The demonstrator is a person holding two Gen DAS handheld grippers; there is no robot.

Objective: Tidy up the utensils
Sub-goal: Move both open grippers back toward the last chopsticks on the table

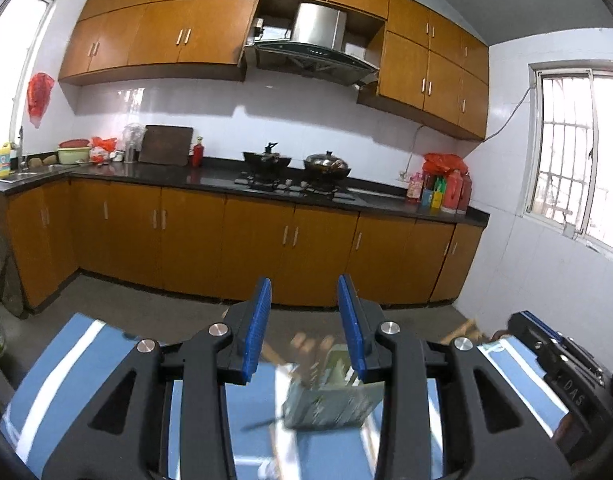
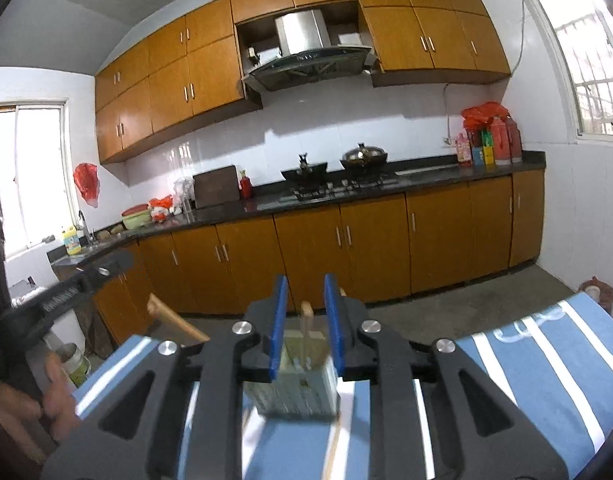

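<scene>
Your left gripper (image 1: 304,312) has its blue-padded jaws parted with a clear gap and nothing held; beyond and below them, blurred, stands the pale green rectangular utensil holder (image 1: 330,396) on the blue cloth with white stripes (image 1: 66,364) that covers the counter, its wooden-handled utensils (image 1: 306,348) sticking up out of the top. A thin dark stick (image 1: 262,424) lies on the cloth just left of the holder's base; what it is you cannot tell through the blur. Your right gripper (image 2: 305,316) shows its jaws open a narrower way, and the same holder (image 2: 298,384) sits between and just beyond them, with a light wooden stick (image 2: 306,320) rising from it in the gap; the pads do not press on either. To the left in the right wrist view, a broad wooden handle (image 2: 174,320) slants up from the cloth's edge, and your hand (image 2: 54,396) shows at the lower left, wrapped on the other gripper's black body (image 2: 62,292). Farther back runs the dark kitchen worktop (image 1: 218,176) with two woks on the stove (image 1: 294,168), over orange-brown cabinets (image 1: 258,248).
</scene>
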